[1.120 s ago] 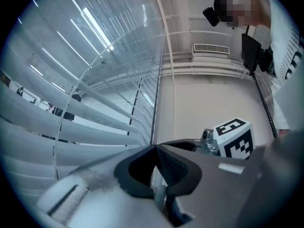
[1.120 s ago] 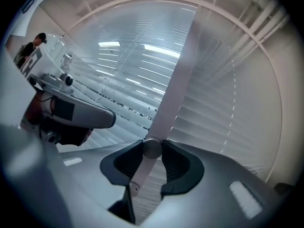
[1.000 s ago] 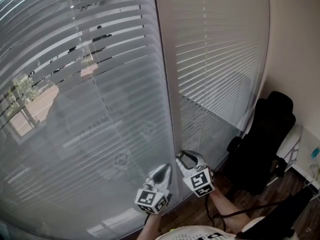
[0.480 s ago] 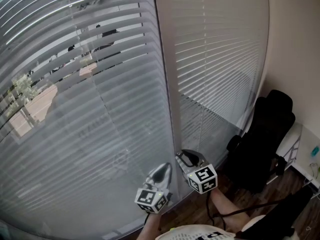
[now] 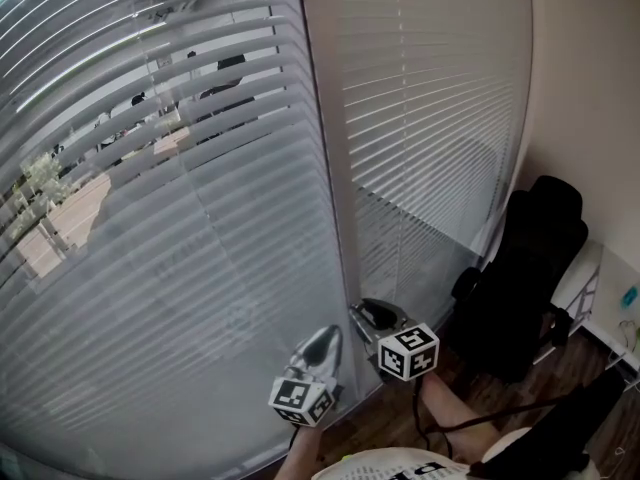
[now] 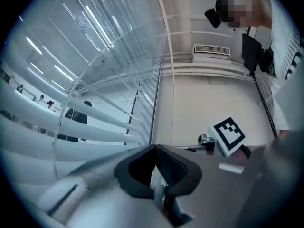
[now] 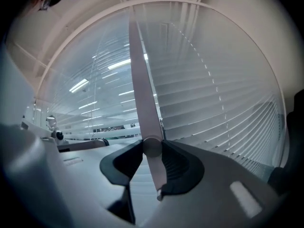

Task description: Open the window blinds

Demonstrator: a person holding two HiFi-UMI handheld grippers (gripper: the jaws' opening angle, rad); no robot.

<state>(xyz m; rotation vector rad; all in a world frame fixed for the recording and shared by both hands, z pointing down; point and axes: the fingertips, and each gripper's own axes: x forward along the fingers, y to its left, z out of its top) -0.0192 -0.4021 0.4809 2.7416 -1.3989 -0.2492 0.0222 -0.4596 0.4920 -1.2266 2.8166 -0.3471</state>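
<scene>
The blinds (image 5: 200, 218) hung full length over the window straight ahead of the person, one wide panel on the left and a narrower one on the right, and the upper slats of the left panel had tipped a little flatter than a second before, so the slits between them showed more of the trees and dark figures (image 5: 228, 68) outside. The lower slats and the whole right panel still looked closed. The thin rod (image 7: 142, 103) that tilts the slats hung beside the upright frame (image 5: 335, 218) between the two panels, and the right gripper (image 7: 152, 148) was clamped on it, one pad on each side. Over that second the marker cube (image 5: 408, 352) on this gripper had rolled to show a different face while the gripper stayed where it was, which read as a twist of the rod. The left gripper (image 6: 156, 148) held just beside it, low and near the blinds, its jaws drawn together; a pale sliver showed behind the pads, too small to identify. The black chair (image 5: 525, 268) in the corner sat well apart. Judged from the slats, the opening had begun but was far from done, and more turns of the rod seemed needed.
</scene>
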